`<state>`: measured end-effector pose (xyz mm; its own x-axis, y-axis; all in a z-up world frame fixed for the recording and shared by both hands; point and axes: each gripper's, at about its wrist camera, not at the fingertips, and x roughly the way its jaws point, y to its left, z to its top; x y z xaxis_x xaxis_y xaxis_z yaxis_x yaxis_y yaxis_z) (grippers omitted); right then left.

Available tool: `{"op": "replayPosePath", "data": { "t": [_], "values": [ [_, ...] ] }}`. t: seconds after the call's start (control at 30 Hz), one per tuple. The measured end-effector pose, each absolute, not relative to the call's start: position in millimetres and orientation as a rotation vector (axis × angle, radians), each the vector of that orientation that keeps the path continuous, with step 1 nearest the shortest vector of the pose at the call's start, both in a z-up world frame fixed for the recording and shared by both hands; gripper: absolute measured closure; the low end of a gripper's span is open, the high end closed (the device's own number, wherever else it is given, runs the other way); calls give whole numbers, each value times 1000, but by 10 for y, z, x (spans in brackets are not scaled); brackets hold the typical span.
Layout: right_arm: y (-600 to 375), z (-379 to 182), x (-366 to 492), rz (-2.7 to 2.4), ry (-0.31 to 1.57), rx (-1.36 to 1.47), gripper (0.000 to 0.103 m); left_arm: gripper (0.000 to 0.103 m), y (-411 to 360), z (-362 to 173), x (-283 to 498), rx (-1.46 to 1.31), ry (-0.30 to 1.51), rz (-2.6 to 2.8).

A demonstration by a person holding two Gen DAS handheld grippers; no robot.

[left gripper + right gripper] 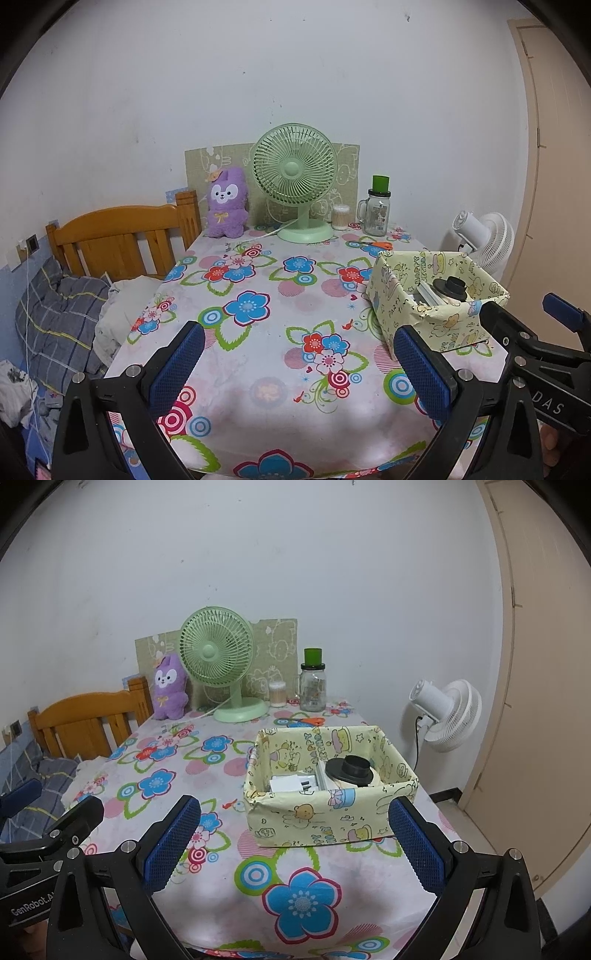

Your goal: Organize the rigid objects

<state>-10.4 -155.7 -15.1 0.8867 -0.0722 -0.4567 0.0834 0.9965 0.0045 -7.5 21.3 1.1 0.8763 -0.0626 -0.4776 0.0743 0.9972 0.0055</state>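
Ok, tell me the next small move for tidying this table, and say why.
Probably send the right gripper forward over the box toward the orange-handled scissors. Both grippers hang open and empty at the near edge, the box already holds a black cap and a white plug, and the scissors lie loose on the cloth behind it.

Left gripper (299, 363): jaws spread wide, nothing between them; the blue ribbed pads (177, 363) face each other, and the black frame fills the lower edge of its own view. Right gripper (293, 836): jaws likewise spread wide and empty, blue pads (171, 843) facing inward. The two grippers sit side by side, level, each visible at the edge of the other's view.
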Motion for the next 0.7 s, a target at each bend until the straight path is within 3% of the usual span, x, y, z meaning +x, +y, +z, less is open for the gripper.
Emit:
{"op": "replayPosePath", "data": {
  "t": [0.7],
  "values": [
    [-1551, -201, -61, -93, 496, 24, 0, 0, 209, -62, -28, 12, 516, -78]
  ]
}}
